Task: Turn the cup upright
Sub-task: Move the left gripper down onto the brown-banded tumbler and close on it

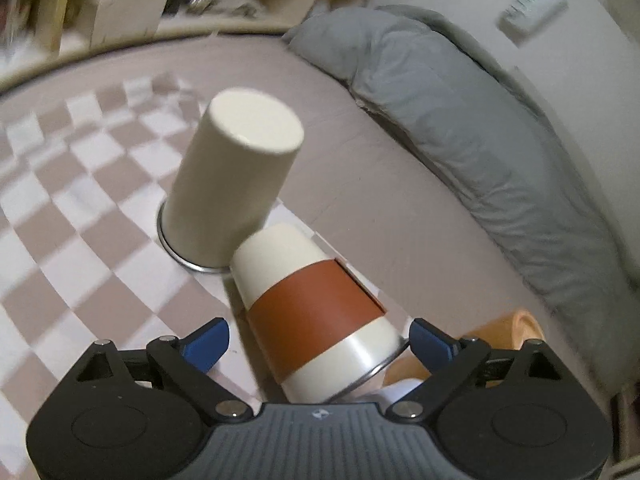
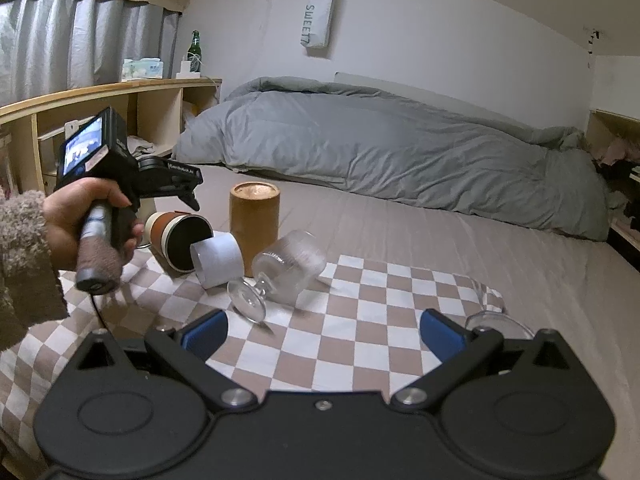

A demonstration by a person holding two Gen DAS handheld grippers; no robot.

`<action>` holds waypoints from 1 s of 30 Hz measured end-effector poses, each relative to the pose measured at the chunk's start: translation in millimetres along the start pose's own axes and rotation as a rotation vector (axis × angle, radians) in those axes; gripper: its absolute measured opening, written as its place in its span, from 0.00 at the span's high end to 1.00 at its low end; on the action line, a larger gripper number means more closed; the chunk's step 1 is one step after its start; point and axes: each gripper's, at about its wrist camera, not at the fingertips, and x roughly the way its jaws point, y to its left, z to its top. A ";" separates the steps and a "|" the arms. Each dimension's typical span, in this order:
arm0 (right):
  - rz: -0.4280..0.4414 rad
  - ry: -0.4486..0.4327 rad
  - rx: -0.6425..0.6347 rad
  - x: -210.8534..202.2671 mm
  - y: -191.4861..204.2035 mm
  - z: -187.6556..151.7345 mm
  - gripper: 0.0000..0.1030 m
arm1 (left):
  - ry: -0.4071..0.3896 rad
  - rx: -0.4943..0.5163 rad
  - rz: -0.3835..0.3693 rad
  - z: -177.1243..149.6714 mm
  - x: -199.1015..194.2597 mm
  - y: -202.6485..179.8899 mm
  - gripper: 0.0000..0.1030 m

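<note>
A cream cup with a brown sleeve point(image 1: 316, 312) lies tilted on its side between the open fingers of my left gripper point(image 1: 320, 340), mouth toward the camera; the blue pads stand apart from its sides. In the right wrist view the same cup point(image 2: 180, 240) lies with its dark mouth facing me, under the left gripper point(image 2: 176, 188) held by a hand. A plain cream cup point(image 1: 236, 176) stands upside down just beyond it. My right gripper point(image 2: 324, 336) is open and empty above the checkered cloth point(image 2: 360, 344).
A white paper cup point(image 2: 218, 260) and a ribbed stemmed glass point(image 2: 288, 268) lie on their sides on the cloth. A brown cylinder cup point(image 2: 254, 224) stands behind them. Another clear glass point(image 2: 492, 312) lies at right. A grey duvet point(image 2: 380, 144) lines the wall.
</note>
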 end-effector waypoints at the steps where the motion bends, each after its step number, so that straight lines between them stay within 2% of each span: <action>1: 0.001 0.002 0.001 0.5 -0.2 0.1 0.00 | 0.012 -0.025 -0.009 1.4 2.6 1.7 0.07; 4: 0.001 0.006 0.001 1.7 0.2 0.0 0.00 | 0.028 -0.066 -0.065 3.1 4.3 6.5 0.18; 8: -0.001 0.001 -0.008 0.6 -0.2 -0.9 0.00 | 0.000 0.009 -0.074 -2.5 -6.4 6.1 0.24; 12: -0.009 0.001 -0.011 -0.1 -1.8 -3.4 0.00 | 0.002 0.026 -0.098 -4.1 -19.6 13.7 0.34; 15: -0.011 -0.003 -0.005 -1.9 -3.2 -4.0 0.00 | -0.007 0.061 -0.120 -2.8 -30.0 18.0 0.49; 17: -0.011 -0.008 -0.005 -3.9 -1.6 -4.6 0.00 | -0.003 0.086 -0.145 -2.5 -36.6 20.5 0.64; 19: -0.007 -0.015 -0.006 -6.2 0.2 -4.2 0.00 | 0.019 0.086 -0.157 -1.3 -39.9 23.4 0.67; 21: -0.003 -0.023 -0.011 -8.8 3.2 -3.7 0.00 | 0.069 0.064 -0.162 0.8 -35.1 24.5 0.64; 23: -0.002 -0.032 -0.019 -11.0 6.7 -2.5 0.00 | 0.083 0.013 -0.145 0.4 -29.7 26.9 0.49; 27: 0.002 -0.047 -0.030 -14.9 11.5 -1.4 0.00 | 0.082 -0.054 -0.139 0.8 -23.9 33.5 0.29; 28: -0.002 -0.050 -0.037 -15.3 12.3 -2.0 0.00 | 0.082 -0.084 -0.142 2.5 -22.4 36.2 0.21; 30: -0.013 -0.054 -0.052 -15.3 13.9 -3.4 0.00 | 0.077 -0.135 -0.141 6.1 -19.4 39.2 0.16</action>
